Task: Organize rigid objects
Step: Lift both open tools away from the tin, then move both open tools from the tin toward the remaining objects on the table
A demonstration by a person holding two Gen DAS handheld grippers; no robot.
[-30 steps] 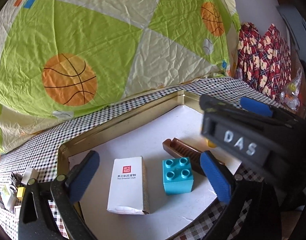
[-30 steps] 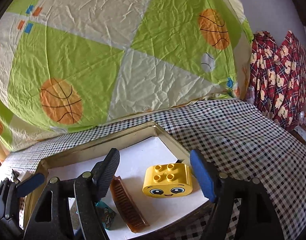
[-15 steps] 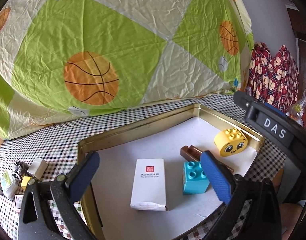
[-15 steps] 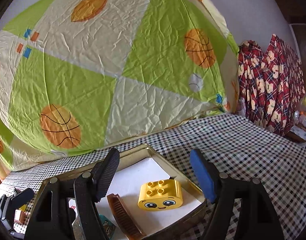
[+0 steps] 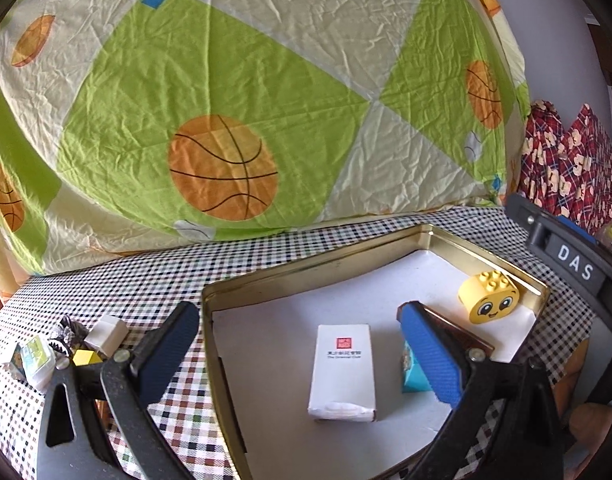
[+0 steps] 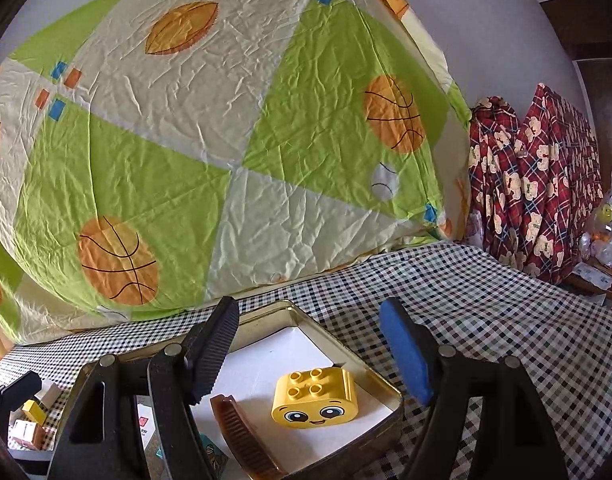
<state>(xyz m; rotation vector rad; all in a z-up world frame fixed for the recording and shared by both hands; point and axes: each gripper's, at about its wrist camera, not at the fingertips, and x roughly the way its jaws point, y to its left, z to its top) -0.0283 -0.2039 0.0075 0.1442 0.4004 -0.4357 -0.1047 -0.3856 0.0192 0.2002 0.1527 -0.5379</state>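
Observation:
A gold metal tray with a white liner sits on the checked tablecloth. In it lie a white box, a teal brick partly hidden by my finger, a brown comb and a yellow smiley brick. My left gripper is open and empty, above the tray's near left part. My right gripper is open and empty, above the tray's right end; the yellow brick and comb lie below it, inside the tray.
Several small loose objects lie on the cloth left of the tray, among them a white block and a yellow cube. A basketball-print quilt rises behind. Red plaid cloth hangs at right.
Both grippers have pulled back and risen from the tray. The right gripper left the yellow brick in the tray; the left gripper shifted left, bringing the loose objects into view.

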